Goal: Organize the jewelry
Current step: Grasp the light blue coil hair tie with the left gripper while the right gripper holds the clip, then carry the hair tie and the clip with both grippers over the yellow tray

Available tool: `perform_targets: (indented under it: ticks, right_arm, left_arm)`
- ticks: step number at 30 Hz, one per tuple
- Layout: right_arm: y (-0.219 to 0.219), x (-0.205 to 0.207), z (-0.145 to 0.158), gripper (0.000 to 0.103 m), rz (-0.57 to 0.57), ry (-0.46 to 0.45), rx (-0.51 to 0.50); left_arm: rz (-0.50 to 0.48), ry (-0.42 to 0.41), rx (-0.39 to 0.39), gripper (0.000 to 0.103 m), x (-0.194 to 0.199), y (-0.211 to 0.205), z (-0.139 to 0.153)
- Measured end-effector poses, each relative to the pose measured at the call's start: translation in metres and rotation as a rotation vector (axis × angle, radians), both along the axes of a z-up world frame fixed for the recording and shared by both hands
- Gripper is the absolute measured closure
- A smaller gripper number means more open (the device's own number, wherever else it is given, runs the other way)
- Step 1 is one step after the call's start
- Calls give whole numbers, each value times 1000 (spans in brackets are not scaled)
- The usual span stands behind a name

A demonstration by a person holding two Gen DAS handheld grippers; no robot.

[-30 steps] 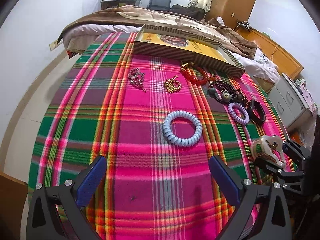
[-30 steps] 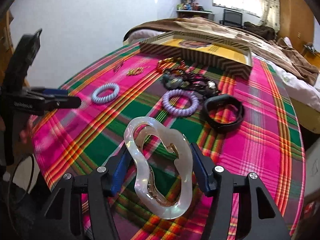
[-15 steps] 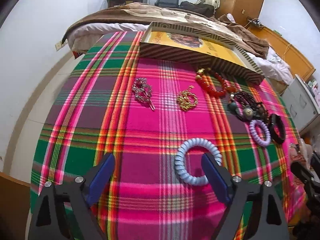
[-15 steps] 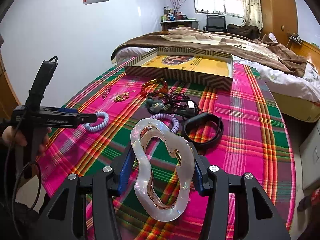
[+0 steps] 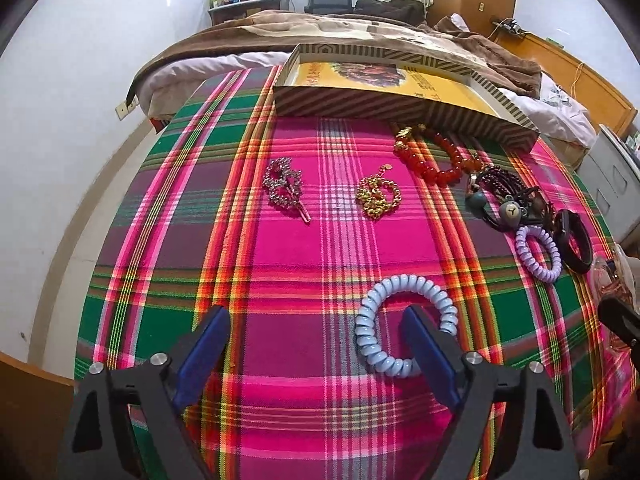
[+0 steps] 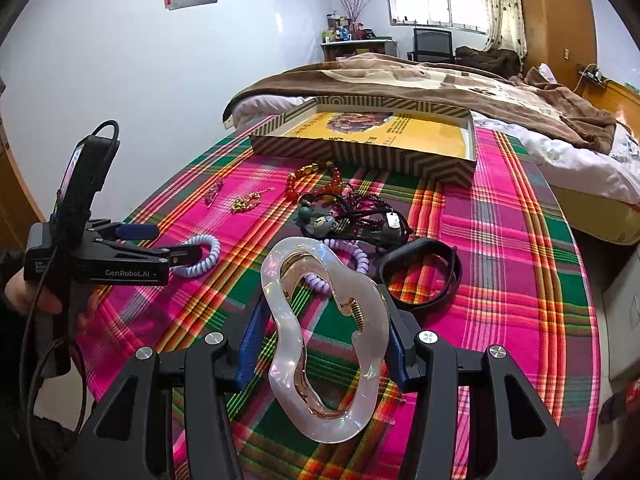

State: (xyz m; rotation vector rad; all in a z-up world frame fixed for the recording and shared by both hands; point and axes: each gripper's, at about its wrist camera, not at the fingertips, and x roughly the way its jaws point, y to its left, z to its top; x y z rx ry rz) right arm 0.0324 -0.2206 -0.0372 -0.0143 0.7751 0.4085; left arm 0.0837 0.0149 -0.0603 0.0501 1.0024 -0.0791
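The pale blue spiral hair tie (image 5: 404,326) lies on the plaid cloth (image 5: 320,248), and the left gripper (image 5: 316,344) has moved over it within the last second, one finger now planted inside its ring. Its jaws have just been closing, yet stand apart and grasp nothing; a pickup looks imminent. The right gripper (image 6: 322,344) is clamped on the translucent hair claw (image 6: 324,340), held above the cloth. The striped box (image 5: 400,108), probably the destination, sits beyond the remaining jewelry.
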Motion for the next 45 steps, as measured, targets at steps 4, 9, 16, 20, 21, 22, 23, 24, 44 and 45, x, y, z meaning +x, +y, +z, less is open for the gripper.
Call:
perform_targets:
  ticks: [4, 9, 16, 20, 21, 22, 23, 24, 44, 45]
  right_arm:
    - [0, 1, 1, 51, -6, 1, 2]
    - [-1, 1, 3, 51, -12, -5, 3]
    - [-4, 3, 5, 51, -31, -1, 6]
    - [-6, 3, 8, 51, -41, -10, 11]
    - [-6, 3, 9, 51, -44, -12, 12]
    - [-6, 4, 11, 51, -48, -15, 14]
    - [-7, 4, 12, 51, -52, -17, 15]
    - [-8, 5, 13, 51, -55, -19, 16]
    - [-22, 55, 52, 51, -150, -64, 2]
    - [-23, 59, 53, 51, -157, -65, -1]
  left_arm:
    - [-34, -16, -2, 42, -2, -7, 3]
    - [-65, -29, -12, 78, -4, -12, 7]
    - [-59, -27, -51, 94, -3, -6, 9]
    - [-64, -48, -64, 94, -6, -7, 16]
    - [-66, -57, -66, 94, -6, -7, 19]
    - [-67, -65, -68, 94, -6, -8, 22]
    - [-68, -73, -71, 94, -7, -8, 25]
    - [-70, -84, -76, 94, -8, -7, 30]
    - [-103, -201, -143, 94, 42, -10, 90]
    - [-100, -200, -150, 94, 48, -10, 92]
